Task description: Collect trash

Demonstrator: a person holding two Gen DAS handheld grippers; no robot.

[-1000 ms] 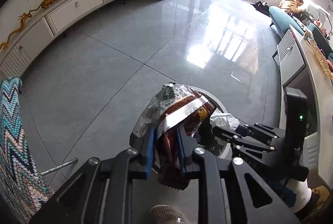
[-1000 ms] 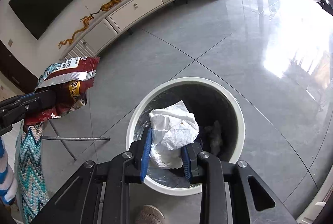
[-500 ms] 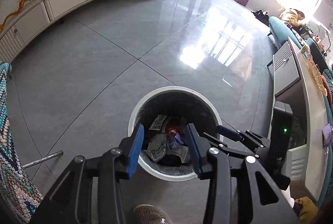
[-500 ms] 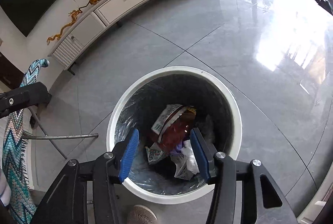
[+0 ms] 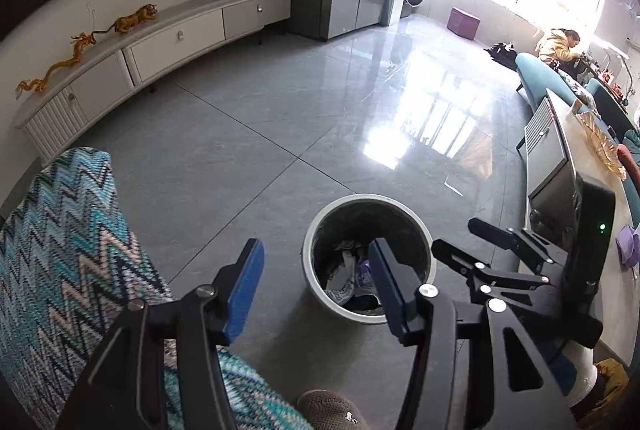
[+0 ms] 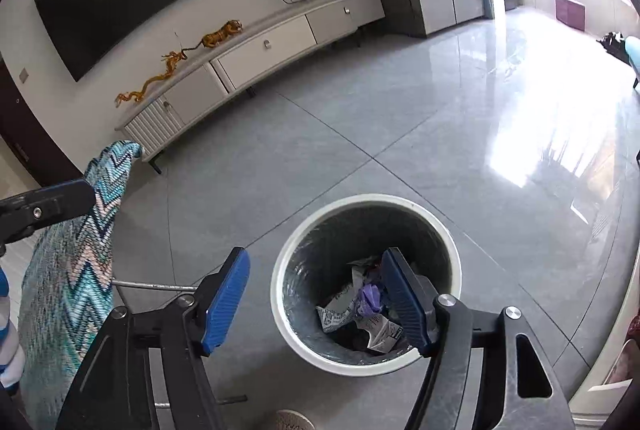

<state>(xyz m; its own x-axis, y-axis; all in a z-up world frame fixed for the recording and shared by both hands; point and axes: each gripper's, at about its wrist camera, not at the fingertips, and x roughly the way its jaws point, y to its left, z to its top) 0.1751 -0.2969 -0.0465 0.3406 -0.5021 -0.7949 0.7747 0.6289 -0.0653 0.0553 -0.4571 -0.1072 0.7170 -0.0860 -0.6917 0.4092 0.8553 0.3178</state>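
Observation:
A round white trash bin [image 5: 308,262] [image 6: 280,270] stands on the grey tiled floor. Crumpled wrappers and paper [image 5: 344,274] [image 6: 368,306] lie at its bottom. My left gripper [image 5: 316,282] is open and empty, held above and in front of the bin. My right gripper [image 6: 316,294] is open and empty, above the bin's near side. The right gripper also shows at the right of the left wrist view [image 5: 492,250]. A finger of the left gripper [image 6: 48,206] shows at the left edge of the right wrist view.
A zigzag-patterned blanket [image 5: 60,250] [image 6: 80,250] hangs over a metal frame at the left. A long white TV cabinet [image 5: 160,42] lines the far wall. A grey table [image 5: 560,166] stands at the right. A shoe tip [image 5: 328,410] is at the bottom.
Both grippers opened and dropped the snack wrapper and the white paper into the bin. They then rose and drew back from the bin, jaws wider.

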